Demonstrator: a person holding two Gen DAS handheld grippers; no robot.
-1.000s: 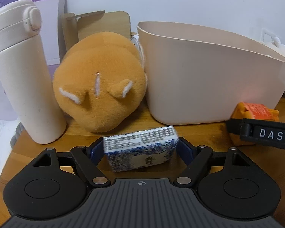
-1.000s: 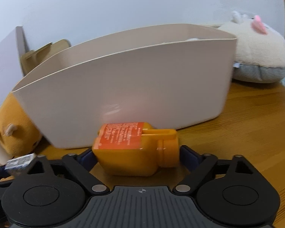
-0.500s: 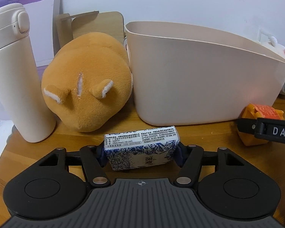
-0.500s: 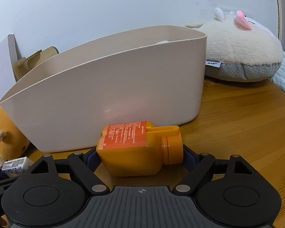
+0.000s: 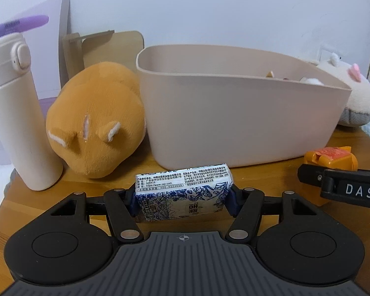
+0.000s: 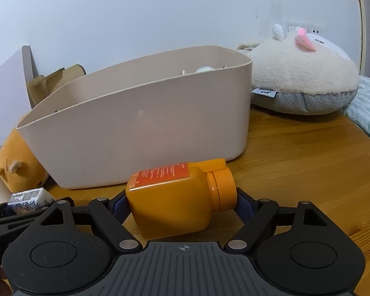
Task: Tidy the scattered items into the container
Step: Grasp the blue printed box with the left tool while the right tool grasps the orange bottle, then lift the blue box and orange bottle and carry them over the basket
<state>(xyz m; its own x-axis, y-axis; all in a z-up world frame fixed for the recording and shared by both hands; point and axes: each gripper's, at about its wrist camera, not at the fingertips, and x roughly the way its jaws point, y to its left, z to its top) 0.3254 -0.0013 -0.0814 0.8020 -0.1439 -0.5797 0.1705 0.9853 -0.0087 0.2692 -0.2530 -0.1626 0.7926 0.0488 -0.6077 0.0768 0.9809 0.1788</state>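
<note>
My left gripper is shut on a blue-and-white tissue pack and holds it above the wooden table, in front of the beige container. My right gripper is shut on an orange bottle lying on its side, lifted in front of the same container. The container holds a few small items near its far end, mostly hidden by its wall. The tissue pack also shows at the left of the right wrist view, and the orange bottle at the right of the left wrist view.
An orange plush lies left of the container, beside a cream flask. A cream plush with a pink ear lies to the container's right. A wooden stand is behind, at the wall. Striped cloth is at the table's right edge.
Both grippers have risen with their items, so the container's rim and inside now show. The left gripper closed on the tissue pack early in this span.
</note>
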